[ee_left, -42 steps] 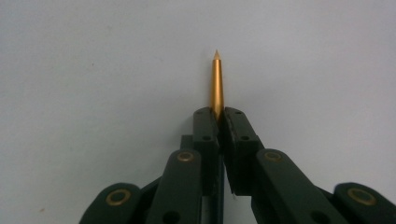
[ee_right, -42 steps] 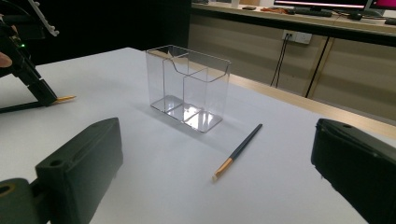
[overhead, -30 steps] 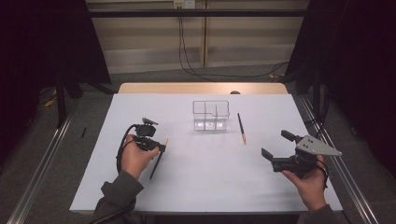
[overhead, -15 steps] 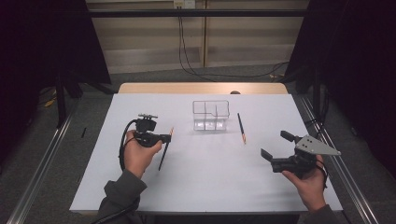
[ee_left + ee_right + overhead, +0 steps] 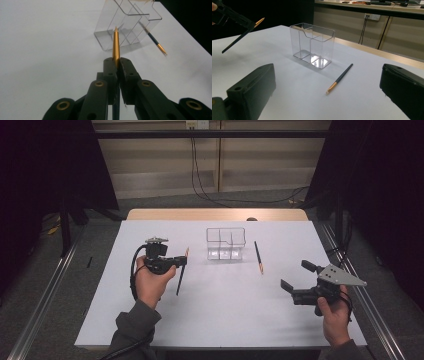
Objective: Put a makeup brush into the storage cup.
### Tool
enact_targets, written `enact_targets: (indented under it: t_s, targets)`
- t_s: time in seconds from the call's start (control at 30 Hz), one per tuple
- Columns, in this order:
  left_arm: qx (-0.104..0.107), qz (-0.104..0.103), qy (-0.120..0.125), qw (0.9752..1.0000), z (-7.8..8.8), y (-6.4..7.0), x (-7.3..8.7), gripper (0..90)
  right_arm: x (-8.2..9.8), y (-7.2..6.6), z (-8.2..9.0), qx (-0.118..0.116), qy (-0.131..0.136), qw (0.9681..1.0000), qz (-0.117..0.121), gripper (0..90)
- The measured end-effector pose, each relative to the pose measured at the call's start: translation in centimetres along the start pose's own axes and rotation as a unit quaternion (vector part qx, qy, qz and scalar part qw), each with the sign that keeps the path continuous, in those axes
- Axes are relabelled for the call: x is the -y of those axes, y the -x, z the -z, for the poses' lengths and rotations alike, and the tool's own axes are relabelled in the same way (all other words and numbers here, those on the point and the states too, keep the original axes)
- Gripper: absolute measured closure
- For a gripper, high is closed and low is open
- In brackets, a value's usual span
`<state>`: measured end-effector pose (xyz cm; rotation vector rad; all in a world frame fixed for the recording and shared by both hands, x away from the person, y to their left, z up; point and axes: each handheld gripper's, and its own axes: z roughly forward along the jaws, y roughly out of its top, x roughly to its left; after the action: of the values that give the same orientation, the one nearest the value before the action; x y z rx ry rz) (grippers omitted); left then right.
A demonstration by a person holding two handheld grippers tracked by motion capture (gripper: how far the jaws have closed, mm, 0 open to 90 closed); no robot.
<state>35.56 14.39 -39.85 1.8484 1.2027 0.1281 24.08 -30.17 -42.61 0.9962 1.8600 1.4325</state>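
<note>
high view: right gripper (image 5: 296,279) near front right corner, jaws spread, holding nothing. left gripper (image 5: 182,261) toward the left edge, clamped on a pencil (image 5: 180,276) near its gold end, lifted off the table (image 5: 225,320). light, stiff, thin, likely pivots in the pads. second pencil (image 5: 258,257) lies beside the clear organizer (image 5: 226,244); compartments empty.
</note>
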Motion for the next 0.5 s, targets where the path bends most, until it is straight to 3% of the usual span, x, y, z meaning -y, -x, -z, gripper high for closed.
enact_targets:
  t_s: [0.5]
  targets:
    - [0.02, 0.008, 0.056, 0.9982, 0.73, 0.07, -0.51, 84.2, 0.04, -0.13, -0.04, -0.002, -0.003, 1.0, 0.005, 0.0]
